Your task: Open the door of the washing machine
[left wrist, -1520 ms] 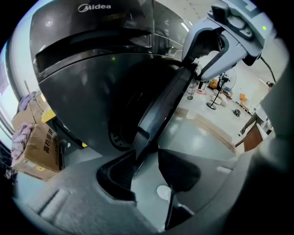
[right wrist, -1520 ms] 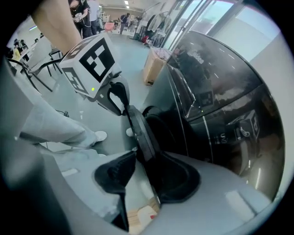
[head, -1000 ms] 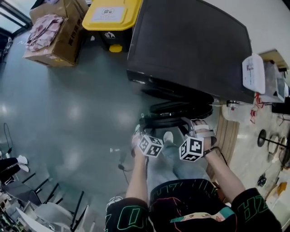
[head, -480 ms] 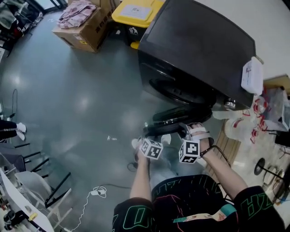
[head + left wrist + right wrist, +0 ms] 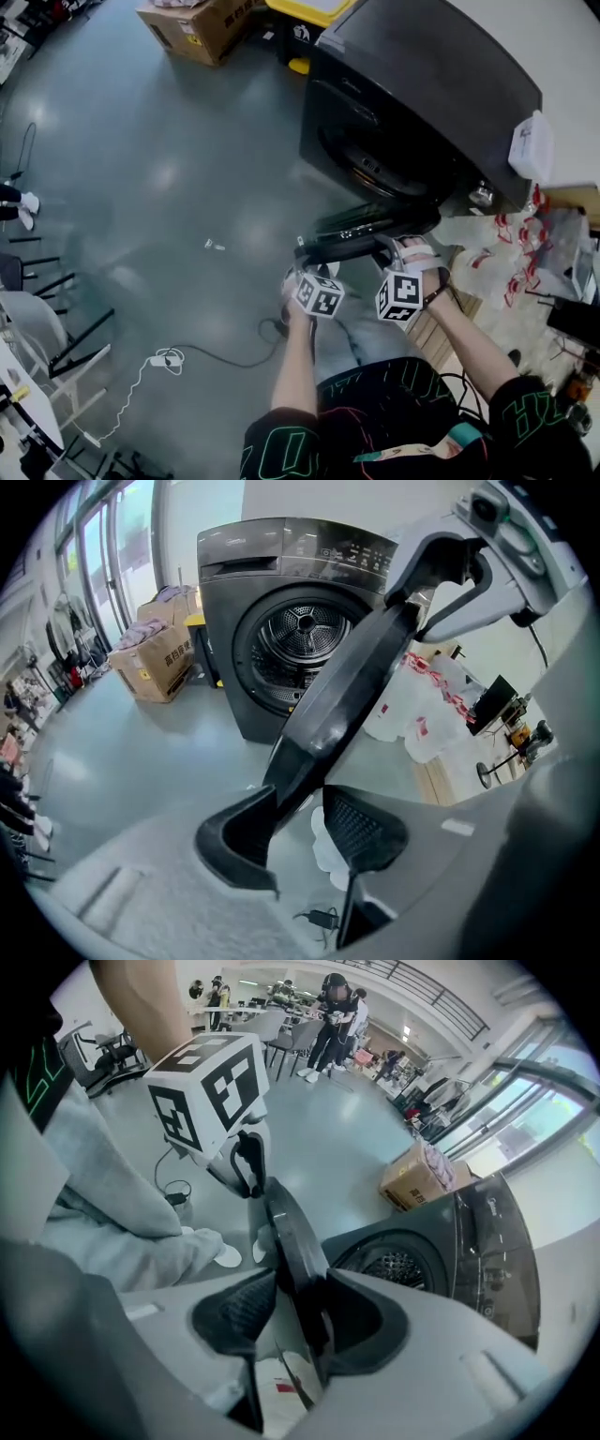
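The dark washing machine [image 5: 422, 94] stands at the upper right with its drum opening [image 5: 375, 169] uncovered. Its round door [image 5: 366, 230] is swung out edge-on towards me. My left gripper [image 5: 302, 255] is shut on the door's left end, and the door rim [image 5: 347, 686] runs between the left gripper's [image 5: 295, 817] pads. My right gripper [image 5: 398, 246] is shut on the right end. In the right gripper view the door [image 5: 291, 1241] sits between the right gripper's [image 5: 291, 1312] pads, with the left gripper's marker cube [image 5: 211, 1091] beyond.
A cardboard box [image 5: 192, 23] and a yellow-lidded bin [image 5: 314, 11] stand left of the machine. Plastic bags [image 5: 487, 244] lie at its right, and a white container [image 5: 530, 145] rests on top. A cable [image 5: 187, 356] crosses the floor, with chairs [image 5: 37, 309] at the left.
The door has swung farther out from the machine, and the drum opening now shows. Both grippers have moved with it and rolled, still closed on its rim.
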{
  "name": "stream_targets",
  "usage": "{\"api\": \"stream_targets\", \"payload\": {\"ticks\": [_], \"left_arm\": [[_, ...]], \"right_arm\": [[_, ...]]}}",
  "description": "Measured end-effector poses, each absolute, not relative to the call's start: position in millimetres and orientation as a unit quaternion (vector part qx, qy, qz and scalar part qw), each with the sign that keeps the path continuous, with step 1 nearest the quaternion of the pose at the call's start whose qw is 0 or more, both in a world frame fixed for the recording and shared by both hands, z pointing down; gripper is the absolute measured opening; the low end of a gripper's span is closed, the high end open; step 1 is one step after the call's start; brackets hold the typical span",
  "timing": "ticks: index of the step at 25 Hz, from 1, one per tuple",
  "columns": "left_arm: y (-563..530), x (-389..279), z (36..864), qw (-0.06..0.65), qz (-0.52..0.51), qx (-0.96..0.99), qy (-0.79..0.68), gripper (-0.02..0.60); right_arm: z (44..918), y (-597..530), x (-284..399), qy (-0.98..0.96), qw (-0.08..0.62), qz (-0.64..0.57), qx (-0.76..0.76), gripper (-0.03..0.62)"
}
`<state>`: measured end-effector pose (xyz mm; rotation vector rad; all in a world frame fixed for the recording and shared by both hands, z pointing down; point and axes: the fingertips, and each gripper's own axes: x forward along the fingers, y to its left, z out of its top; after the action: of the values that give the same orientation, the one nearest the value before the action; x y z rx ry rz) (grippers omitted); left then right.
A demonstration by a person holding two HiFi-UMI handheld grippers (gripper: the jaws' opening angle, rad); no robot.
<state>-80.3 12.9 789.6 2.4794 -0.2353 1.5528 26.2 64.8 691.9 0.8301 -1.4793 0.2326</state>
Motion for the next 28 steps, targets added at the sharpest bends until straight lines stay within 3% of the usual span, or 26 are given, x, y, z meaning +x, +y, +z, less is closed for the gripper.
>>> {"api": "stream_targets", "payload": {"ticks": [5,14,28], "left_arm": [[36,-89,788,0.098,0.497,0.855,-0.112,0.159],[120,-113,788,0.159,0.501,0.837,-0.150,0.144],[238,-115,789,0.228,0.488,0.775,-0.331,0.158]], "right_arm": [[691,80,22,-0.661,0.659,0.073,0.352,0.171],[690,139,5,-0.678,0.675,0.030,0.289,0.175],[688,223,3,-0.758,0.623,-0.106,0.160,0.171]]}}
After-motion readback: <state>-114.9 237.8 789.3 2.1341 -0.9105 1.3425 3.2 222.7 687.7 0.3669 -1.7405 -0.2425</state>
